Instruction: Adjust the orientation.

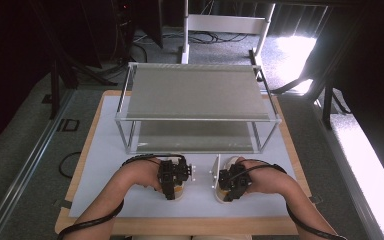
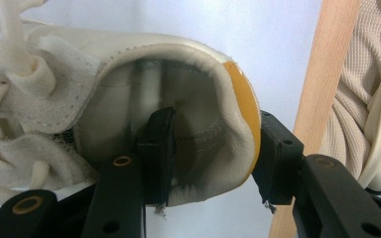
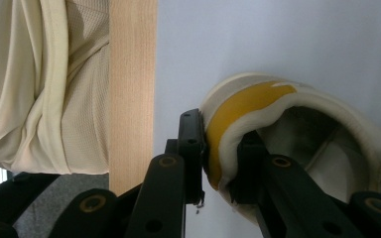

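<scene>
Cream left sneaker (image 2: 129, 99): heel collar pinched by left gripper (image 2: 213, 153) jaws.
Right sneaker (image 3: 297, 129): heel collar pinched by right gripper (image 3: 221, 148) jaws, near surface (image 1: 105, 165) edge.

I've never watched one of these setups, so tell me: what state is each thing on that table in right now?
Left shoe: on the white mat, heel collar pinched, laces tied.
Right shoe: on the mat, heel collar pinched.
Left gripper: shut on its shoe's heel.
Right gripper: shut on its shoe's heel.
Two-tier rack: upright, both shelves bare.
</scene>
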`<state>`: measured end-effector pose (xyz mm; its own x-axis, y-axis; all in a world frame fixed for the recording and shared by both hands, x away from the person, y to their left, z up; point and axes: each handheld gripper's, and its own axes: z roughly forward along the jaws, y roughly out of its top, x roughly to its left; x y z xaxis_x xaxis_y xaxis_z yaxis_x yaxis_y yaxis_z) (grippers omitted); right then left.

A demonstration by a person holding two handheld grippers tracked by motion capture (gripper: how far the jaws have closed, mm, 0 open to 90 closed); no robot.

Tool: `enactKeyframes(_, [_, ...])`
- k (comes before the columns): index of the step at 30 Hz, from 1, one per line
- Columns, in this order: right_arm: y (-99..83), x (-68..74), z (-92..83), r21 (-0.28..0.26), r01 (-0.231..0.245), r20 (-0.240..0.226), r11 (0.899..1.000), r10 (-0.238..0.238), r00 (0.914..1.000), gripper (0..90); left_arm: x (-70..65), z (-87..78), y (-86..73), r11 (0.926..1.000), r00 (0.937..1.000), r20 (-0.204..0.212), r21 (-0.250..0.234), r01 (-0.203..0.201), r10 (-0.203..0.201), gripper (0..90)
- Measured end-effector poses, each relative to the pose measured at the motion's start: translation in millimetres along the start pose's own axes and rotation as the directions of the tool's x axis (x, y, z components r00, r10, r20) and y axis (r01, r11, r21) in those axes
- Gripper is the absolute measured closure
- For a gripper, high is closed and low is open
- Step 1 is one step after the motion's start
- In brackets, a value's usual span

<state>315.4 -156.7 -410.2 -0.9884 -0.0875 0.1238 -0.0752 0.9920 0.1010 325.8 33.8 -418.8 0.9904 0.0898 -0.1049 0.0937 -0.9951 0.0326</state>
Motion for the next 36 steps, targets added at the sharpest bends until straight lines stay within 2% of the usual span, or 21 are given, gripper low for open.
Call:
enactKeyframes(6, [-3.7, -1.2, 5.3, -0.013, -0.011, -0.014, 1.000, 0.011, 0.9998, 78.3, 0.2, -0.4, -1.8, 0.9999, 1.0000, 0.001, -0.011, 0.003, -0.003, 55.1])
enactKeyframes(10, [-5.9, -1.4, 3.6, -0.018, -0.035, -0.008, 0.999, 0.035, 0.9994, 74.9, -0.4, -0.3, -0.9, 1.0000, 1.0000, 0.000, -0.009, 0.004, -0.004, 55.1])
enactKeyframes(12, [-6.8, -0.3, -0.6, -0.044, -0.047, 0.002, 0.998, 0.047, 0.9989, 70.2, -0.5, -0.8, -1.2, 0.9999, 1.0000, -0.001, -0.011, 0.007, -0.007, 55.1])
enactKeyframes(13, [-7.7, 0.2, -4.3, -0.058, -0.075, -0.004, 0.995, 0.075, 0.9972, 68.9, -0.5, -0.8, -1.2, 0.9999, 1.0000, -0.001, -0.011, 0.007, -0.007, 55.1])
enactKeyframes(14, [-8.2, 0.7, -7.6, -0.068, -0.096, 0.003, 0.993, 0.097, 0.9953, 62.6, -1.4, -1.7, -1.5, 0.9998, 0.9999, -0.004, -0.018, 0.010, -0.010, 55.1])
enactKeyframes(15, [-7.8, 1.8, -9.7, -0.076, -0.117, 0.025, 0.990, 0.119, 0.9926, 60.5, -1.6, -2.4, -1.5, 0.9997, 0.9999, -0.006, -0.020, 0.009, -0.009, 55.1])
enactKeyframes(17, [-5.5, 2.6, -10.2, -0.073, -0.149, 0.024, 0.986, 0.152, 0.9882, 58.7, -2.3, -3.8, -1.0, 0.9996, 1.0000, -0.007, -0.027, 0.006, -0.006, 55.1])
enactKeyframes(20, [-0.6, 3.1, -6.4, -0.061, -0.164, 0.024, 0.985, 0.166, 0.9858, 59.1, -3.7, -3.6, 0.2, 0.9995, 1.0000, -0.005, -0.030, 0.007, -0.007, 55.1])
enactKeyframes(25, [4.4, -2.3, 1.3, -0.046, -0.207, 0.024, 0.977, 0.208, 0.9779, 68.2, -2.7, 0.1, -0.1, 0.9998, 1.0000, -0.002, -0.017, 0.008, -0.008, 55.1])
enactKeyframes(26, [4.6, -2.6, 1.7, -0.042, -0.205, 0.017, 0.978, 0.206, 0.9784, 69.2, -2.3, 0.5, -0.7, 0.9998, 0.9999, -0.002, -0.018, 0.011, -0.011, 55.1])
enactKeyframes(28, [4.8, -1.5, 1.0, -0.023, -0.170, 0.008, 0.985, 0.170, 0.9854, 72.9, -1.2, 0.3, -2.1, 0.9997, 0.9999, -0.001, -0.019, 0.014, -0.014, 55.1])
enactKeyframes(31, [5.9, 3.6, 0.4, 0.014, -0.100, 0.005, 0.995, 0.099, 0.9950, 75.1, -0.8, -0.9, -2.6, 0.9997, 0.9999, 0.000, -0.021, 0.010, -0.010, 55.2])
enactKeyframes(36, [6.2, 5.8, -0.8, 0.043, -0.053, 0.031, 0.998, 0.051, 0.9982, 75.4, -1.3, -0.4, -1.7, 0.9997, 0.9999, -0.003, -0.020, 0.015, -0.015, 55.2])
